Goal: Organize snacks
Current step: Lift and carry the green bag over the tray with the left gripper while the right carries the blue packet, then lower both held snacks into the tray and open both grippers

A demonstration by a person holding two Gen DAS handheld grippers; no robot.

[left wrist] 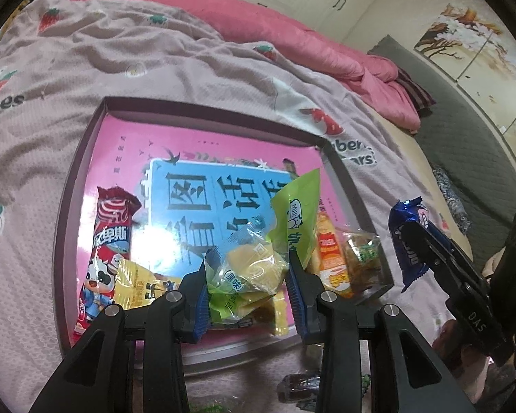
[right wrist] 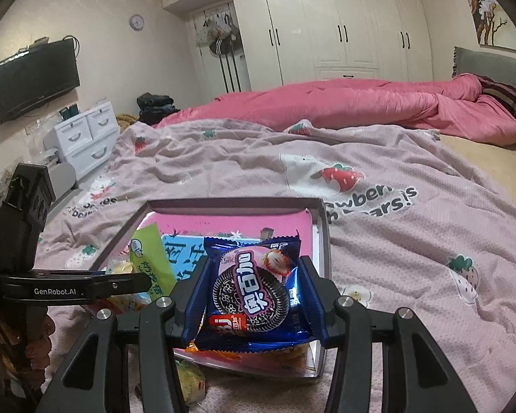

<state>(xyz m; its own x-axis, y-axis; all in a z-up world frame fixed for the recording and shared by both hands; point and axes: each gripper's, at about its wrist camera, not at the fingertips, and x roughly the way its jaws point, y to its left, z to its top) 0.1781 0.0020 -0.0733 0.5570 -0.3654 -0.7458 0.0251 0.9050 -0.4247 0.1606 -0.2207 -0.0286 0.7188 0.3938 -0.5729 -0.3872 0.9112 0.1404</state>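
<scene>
Blue foil cookie pack (right wrist: 254,292) with the strawberry picture is pinched between the pads of the right gripper (right wrist: 254,296), held up over the near right corner of the box (right wrist: 321,227). Meanwhile the left gripper (left wrist: 247,275) is clamped on a clear packet of yellow cake (left wrist: 247,272), hanging low over the box's front edge. So both hands look mid-delivery, carrying snacks into the pink-bottomed box sitting on the strawberry blanket (right wrist: 412,241). Already in there: a red wafer stick pack (left wrist: 108,251) on the left, a green milk pouch (left wrist: 297,220) and an orange pack (left wrist: 330,251) on the right. My guess for the next move: lower each one onto a bare spot and let go, cake in the middle gap. A couple more wrappers on the blanket by the box look unsorted.
</scene>
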